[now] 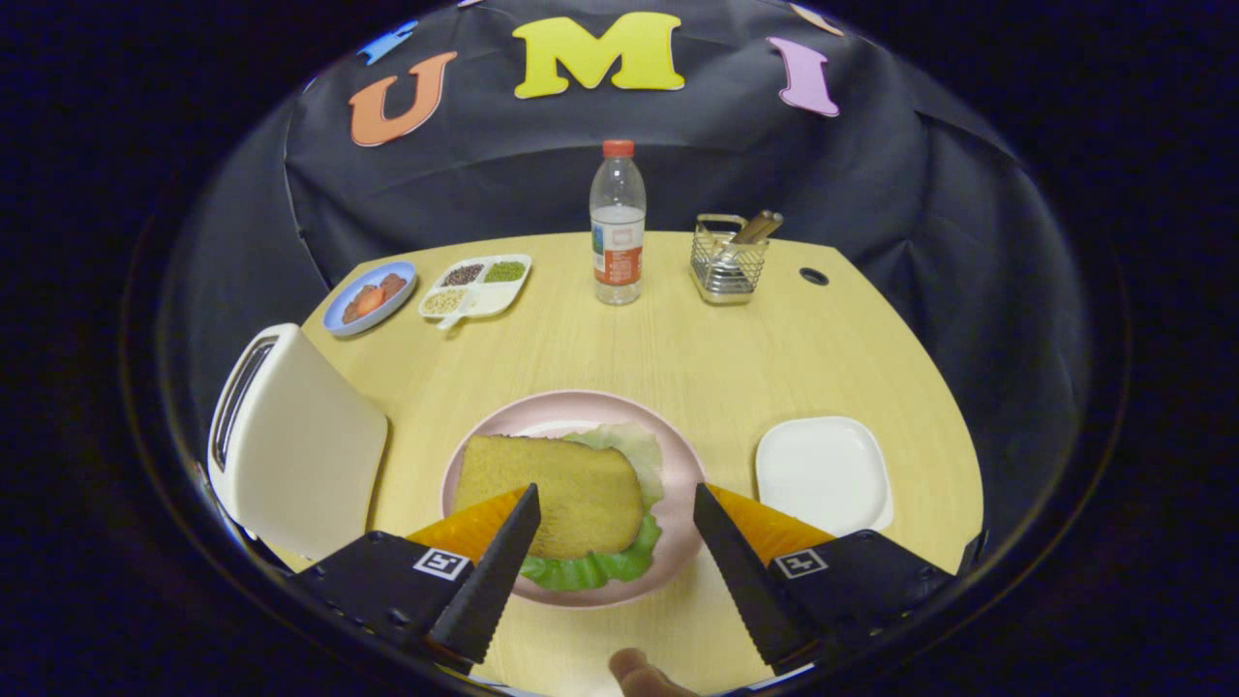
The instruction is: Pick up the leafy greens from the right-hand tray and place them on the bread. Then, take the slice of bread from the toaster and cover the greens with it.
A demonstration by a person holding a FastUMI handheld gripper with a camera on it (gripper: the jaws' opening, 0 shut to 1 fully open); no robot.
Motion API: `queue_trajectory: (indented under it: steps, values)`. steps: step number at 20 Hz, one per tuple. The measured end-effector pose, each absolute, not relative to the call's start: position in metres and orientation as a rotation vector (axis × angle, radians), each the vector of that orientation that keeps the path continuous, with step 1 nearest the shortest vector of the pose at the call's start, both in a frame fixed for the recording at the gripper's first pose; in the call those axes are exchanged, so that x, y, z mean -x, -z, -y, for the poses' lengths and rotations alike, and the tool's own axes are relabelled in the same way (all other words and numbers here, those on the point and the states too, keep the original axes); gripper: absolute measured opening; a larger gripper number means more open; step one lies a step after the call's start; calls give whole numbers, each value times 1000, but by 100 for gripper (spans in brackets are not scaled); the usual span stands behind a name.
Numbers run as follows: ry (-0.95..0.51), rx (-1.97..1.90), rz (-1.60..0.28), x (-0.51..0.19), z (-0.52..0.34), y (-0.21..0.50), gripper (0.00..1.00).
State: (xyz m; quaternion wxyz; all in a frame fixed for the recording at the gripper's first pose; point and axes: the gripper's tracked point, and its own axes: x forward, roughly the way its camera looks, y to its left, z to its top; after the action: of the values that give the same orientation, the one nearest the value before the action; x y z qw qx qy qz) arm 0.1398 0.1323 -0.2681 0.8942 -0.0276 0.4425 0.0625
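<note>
Tongs (615, 542) stand apart, empty, straddling the bread slice (557, 494) at twelve o'clock atop leafy greens (590, 569). Bread looks light, soft, crumbly; pinch its side edges gently.

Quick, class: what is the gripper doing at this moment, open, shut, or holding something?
Gripper: open, holding nothing; its fingers stand apart on either side of the bread slice lying on the greens on the pink plate.

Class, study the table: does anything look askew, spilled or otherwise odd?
Nothing is spilled or damaged. The tan bread slice sits slightly skewed on the pink round plate, with the green leafy lettuce poking out from under its edges. The open gripper holds nothing; the white square tray is bare.
</note>
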Motion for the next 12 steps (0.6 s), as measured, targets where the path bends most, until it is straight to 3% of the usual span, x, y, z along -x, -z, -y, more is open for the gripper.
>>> queue_trajectory:
  steps: [12]
  values:
    - [-142,115,-298,-40,-149,101,96]
